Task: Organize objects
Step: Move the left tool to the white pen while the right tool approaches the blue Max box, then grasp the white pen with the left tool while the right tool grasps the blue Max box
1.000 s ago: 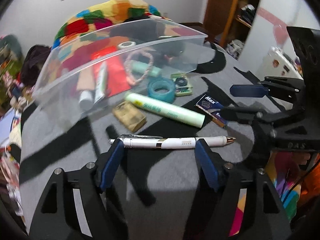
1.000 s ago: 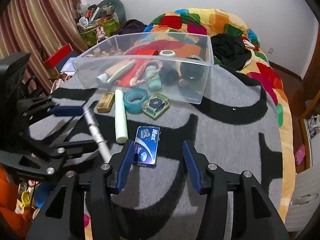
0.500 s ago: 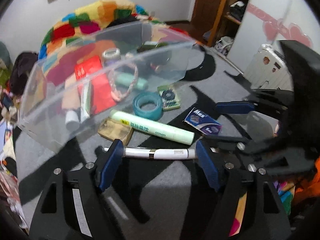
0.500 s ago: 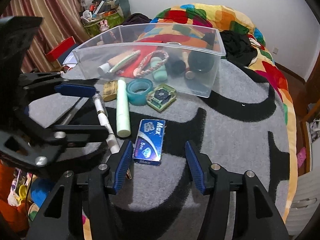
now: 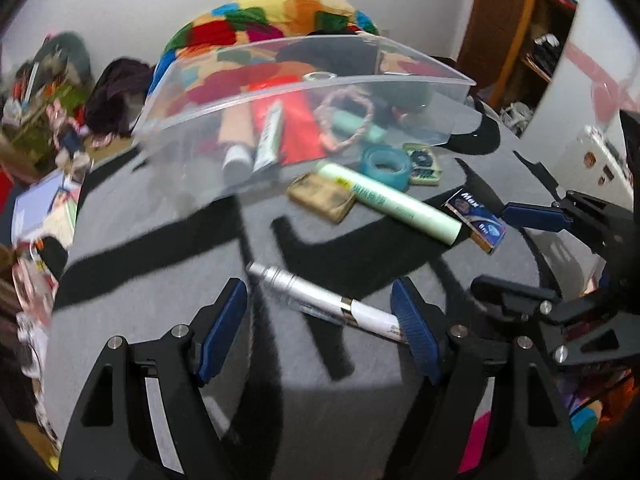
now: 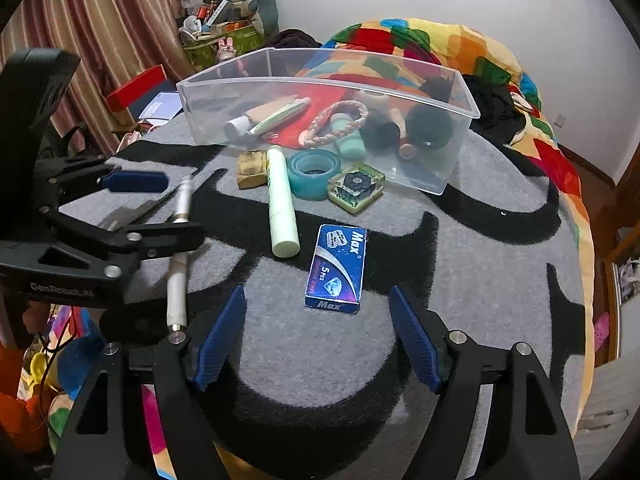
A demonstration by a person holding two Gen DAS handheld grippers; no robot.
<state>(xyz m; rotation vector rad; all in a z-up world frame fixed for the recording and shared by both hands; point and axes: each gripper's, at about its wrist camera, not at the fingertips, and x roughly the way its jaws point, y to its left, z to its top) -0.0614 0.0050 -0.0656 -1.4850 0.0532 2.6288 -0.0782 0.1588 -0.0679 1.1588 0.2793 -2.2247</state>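
A white and silver pen (image 5: 320, 300) lies on the grey and black mat, between the open fingers of my left gripper (image 5: 320, 332); it also shows in the right wrist view (image 6: 178, 256). My right gripper (image 6: 316, 332) is open, just short of a blue Max box (image 6: 338, 268). A pale green tube (image 6: 282, 204), a teal tape roll (image 6: 314, 168), a green square case (image 6: 356, 186) and a tan block (image 6: 252, 168) lie in front of a clear plastic bin (image 6: 460, 152) holding several items.
The mat (image 6: 480, 280) covers a round table whose edge falls off at right. A colourful quilt (image 6: 440, 44) lies behind the bin. Clutter and curtains stand at the far left (image 6: 224, 20). A wooden shelf (image 5: 520, 20) is beyond the table.
My left gripper swung, so the pen now lies slanted between its fingers with its tip past the right finger. My right gripper drew closer to the blue box.
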